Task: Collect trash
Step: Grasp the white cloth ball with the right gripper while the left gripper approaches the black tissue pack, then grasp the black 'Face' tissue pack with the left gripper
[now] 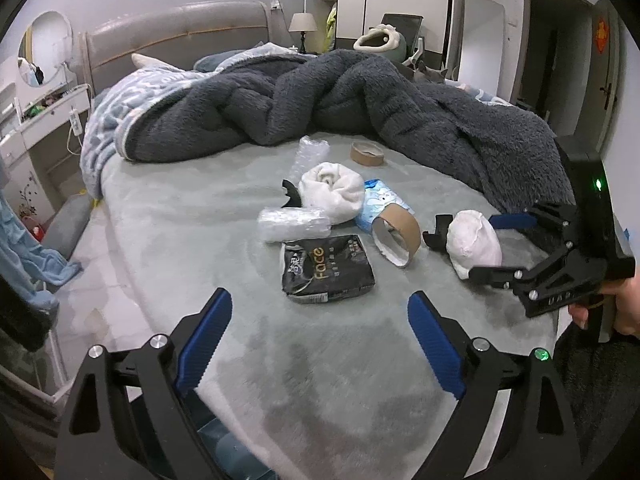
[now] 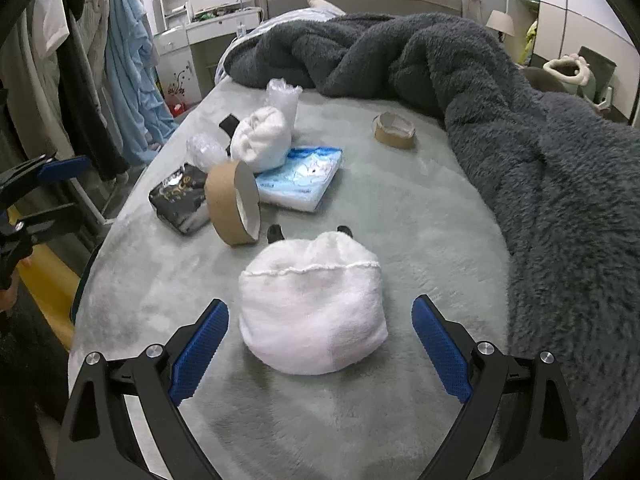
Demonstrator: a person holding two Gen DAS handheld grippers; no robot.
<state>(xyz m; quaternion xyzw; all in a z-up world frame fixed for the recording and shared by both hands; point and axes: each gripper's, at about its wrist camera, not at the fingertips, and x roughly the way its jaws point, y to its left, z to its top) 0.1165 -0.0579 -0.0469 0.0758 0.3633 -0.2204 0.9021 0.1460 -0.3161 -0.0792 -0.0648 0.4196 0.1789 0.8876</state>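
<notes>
Litter lies on the grey-green bed sheet (image 1: 200, 248). A black tissue pack (image 1: 328, 268) sits just ahead of my left gripper (image 1: 320, 304), which is open with nothing between its fingers. Beside the pack are a cardboard tape ring (image 1: 396, 236), a bubble-wrap roll (image 1: 292, 226), a rolled white towel (image 1: 332, 192) and a blue tissue pack (image 1: 380, 200). A white cloth bundle (image 2: 316, 312) lies between the open fingers of my right gripper (image 2: 320, 306), and neither pad touches it. Seen from the left wrist, the right gripper (image 1: 486, 246) straddles that bundle (image 1: 474, 240). A second tape ring (image 2: 394, 130) lies farther back.
A thick dark grey blanket (image 2: 540, 152) is heaped across the far and right side of the bed. Small black plastic pieces (image 1: 438, 236) lie by the bundle. Clothes (image 2: 128, 60) hang left of the bed near a white dressing table (image 2: 208, 32). A hand (image 1: 624, 304) holds the right gripper.
</notes>
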